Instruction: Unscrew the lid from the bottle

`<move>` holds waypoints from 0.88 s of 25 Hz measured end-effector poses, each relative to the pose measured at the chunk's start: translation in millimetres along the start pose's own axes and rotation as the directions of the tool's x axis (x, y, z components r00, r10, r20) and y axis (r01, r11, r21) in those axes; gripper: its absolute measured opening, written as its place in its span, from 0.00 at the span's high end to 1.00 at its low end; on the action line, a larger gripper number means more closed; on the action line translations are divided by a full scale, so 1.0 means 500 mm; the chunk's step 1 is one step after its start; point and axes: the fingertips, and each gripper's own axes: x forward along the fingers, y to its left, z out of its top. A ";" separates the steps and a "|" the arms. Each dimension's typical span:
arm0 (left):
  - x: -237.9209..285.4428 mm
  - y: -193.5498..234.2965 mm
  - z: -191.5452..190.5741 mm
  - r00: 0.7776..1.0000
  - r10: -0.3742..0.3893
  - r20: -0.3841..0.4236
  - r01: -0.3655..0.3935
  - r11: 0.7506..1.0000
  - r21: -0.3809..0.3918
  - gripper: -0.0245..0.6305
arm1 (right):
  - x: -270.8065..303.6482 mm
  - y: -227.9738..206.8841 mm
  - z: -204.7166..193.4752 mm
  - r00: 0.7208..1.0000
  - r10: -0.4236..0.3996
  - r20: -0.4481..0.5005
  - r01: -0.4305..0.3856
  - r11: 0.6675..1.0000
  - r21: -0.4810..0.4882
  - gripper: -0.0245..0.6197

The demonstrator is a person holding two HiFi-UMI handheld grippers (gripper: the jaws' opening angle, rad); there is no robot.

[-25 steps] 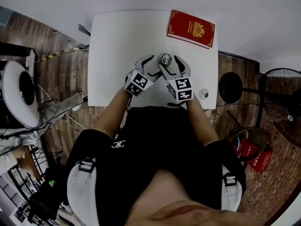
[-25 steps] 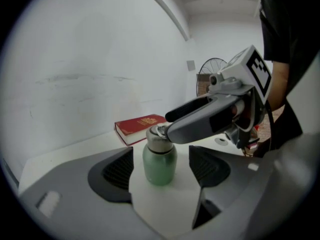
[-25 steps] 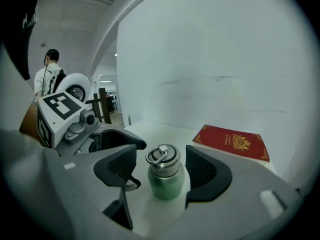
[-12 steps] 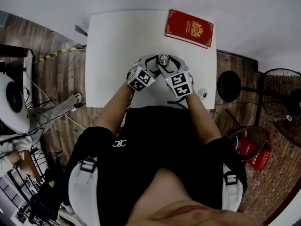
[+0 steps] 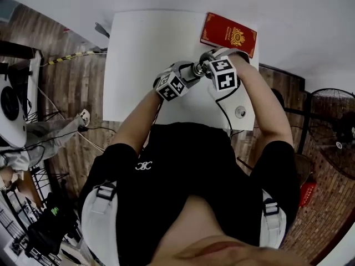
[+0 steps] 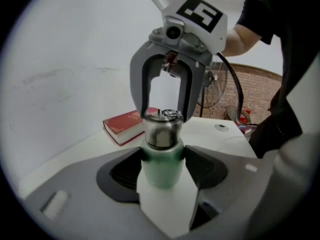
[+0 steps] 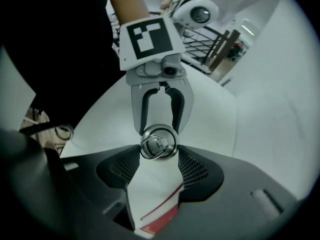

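Observation:
A small pale green bottle [image 6: 161,159] with a steel lid [image 6: 162,126] stands upright over the white table [image 5: 138,49]. My left gripper [image 6: 162,166] is shut on the bottle's green body from the near left side. My right gripper [image 7: 159,156] comes down from above, shut on the lid [image 7: 159,143], whose ring top faces its camera. In the head view the lid [image 5: 197,69] shows between the left gripper [image 5: 187,75] and the right gripper [image 5: 208,66]. The bottle's base is hidden.
A red book [image 5: 228,35] lies at the table's far right corner, just behind the bottle. A small round object [image 5: 240,112] sits near the table's right front edge. A floor fan [image 5: 333,132] stands to the right of the table.
Both grippers have closed in on the bottle. My right arm has swung up and round, and its gripper now sits over the lid instead of beside the bottle. The left gripper moved slightly forward.

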 end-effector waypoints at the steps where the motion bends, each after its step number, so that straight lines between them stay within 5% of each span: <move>1: 0.000 0.001 -0.001 1.000 -0.006 -0.004 0.006 1.000 -0.002 0.46 | 0.004 -0.002 -0.004 0.999 0.006 -0.047 -0.008 0.998 -0.057 0.58; 4: -0.003 0.006 -0.006 1.000 -0.017 -0.005 0.016 1.000 -0.017 0.46 | 0.005 -0.010 -0.008 0.995 -0.027 -0.097 0.023 0.999 -0.037 0.58; 6: -0.004 0.007 -0.006 1.000 -0.015 -0.001 0.015 1.000 -0.021 0.46 | -0.017 -0.014 -0.001 0.996 -0.069 -0.055 0.077 0.987 0.143 0.55; 7: -0.005 0.007 -0.005 1.000 -0.013 0.001 0.013 1.000 -0.022 0.46 | -0.035 -0.021 0.008 0.993 -0.118 -0.006 0.115 0.955 0.273 0.53; 8: -0.006 0.008 -0.006 1.000 -0.011 0.004 0.011 1.000 -0.024 0.46 | -0.057 -0.030 0.019 0.980 -0.190 0.057 0.149 0.894 0.423 0.50; 9: -0.007 0.007 -0.007 1.000 -0.009 0.008 0.009 1.000 -0.025 0.46 | -0.081 -0.040 0.030 0.951 -0.283 0.127 0.160 0.799 0.580 0.50; 11: -0.007 0.006 -0.008 1.000 -0.005 0.016 0.006 1.000 -0.029 0.46 | -0.129 -0.058 0.039 0.837 -0.494 0.234 0.081 0.536 0.840 0.50; 13: -0.006 0.008 -0.005 1.000 -0.004 0.019 0.005 1.000 -0.029 0.46 | -0.153 -0.064 0.030 0.710 -0.664 0.236 -0.054 0.282 0.958 0.50; 15: -0.005 0.009 -0.004 1.000 -0.004 0.019 0.005 1.000 -0.027 0.46 | -0.140 -0.058 0.015 0.649 -0.745 0.153 -0.104 0.112 0.988 0.50; 19: -0.007 0.006 -0.006 1.000 -0.004 0.013 0.004 1.000 -0.031 0.46 | -0.081 -0.041 0.005 0.668 -0.743 -0.021 -0.034 -0.059 0.998 0.50; 22: -0.006 0.006 -0.005 1.000 -0.004 0.011 0.004 1.000 -0.028 0.46 | -0.052 -0.052 0.008 0.693 -0.719 -0.052 -0.025 -0.096 0.995 0.50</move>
